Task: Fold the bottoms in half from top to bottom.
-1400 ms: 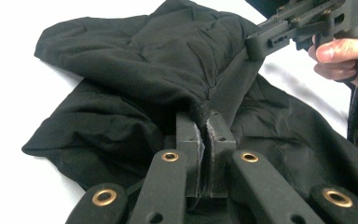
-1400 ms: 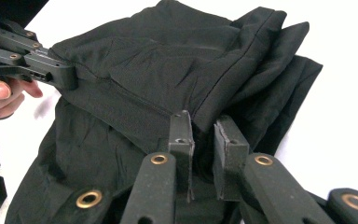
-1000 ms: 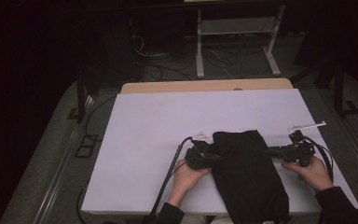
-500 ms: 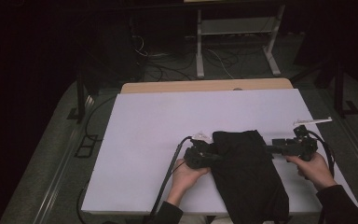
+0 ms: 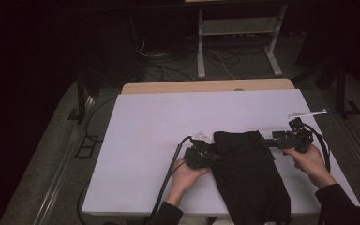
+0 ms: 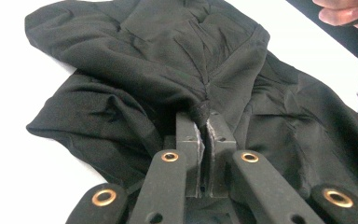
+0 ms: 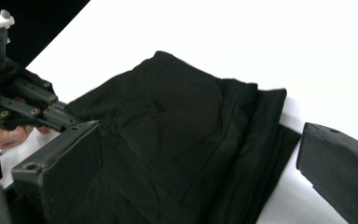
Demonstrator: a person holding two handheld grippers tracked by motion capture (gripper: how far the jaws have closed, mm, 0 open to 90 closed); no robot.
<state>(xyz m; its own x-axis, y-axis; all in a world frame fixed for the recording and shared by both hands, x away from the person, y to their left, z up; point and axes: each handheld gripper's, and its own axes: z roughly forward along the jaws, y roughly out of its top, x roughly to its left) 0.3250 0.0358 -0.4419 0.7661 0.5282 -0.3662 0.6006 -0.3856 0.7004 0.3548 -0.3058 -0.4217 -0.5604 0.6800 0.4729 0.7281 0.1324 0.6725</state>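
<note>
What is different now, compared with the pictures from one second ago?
The right claw has just been opening and has let go of the black cloth; its jaws stand wide, and the hand has drawn slightly to the right. The left claw stays shut on a fold of the cloth, and the cloth lies as before.

Plain black cloth (image 5: pixel 248 173) on a white table cover (image 5: pixel 159 136) (black claws (image 6: pixel 204 122), brass-coloured rivets)

right gripper (image 5: pixel 266 140): its jaws have just been opening and now stand wide apart; a second ago they sat at the right edge of the black garment (image 5: pixel 248 173), and now they are drawn slightly right of it.
garment's right edge: released, lying loose between the spread jaws.
</note>
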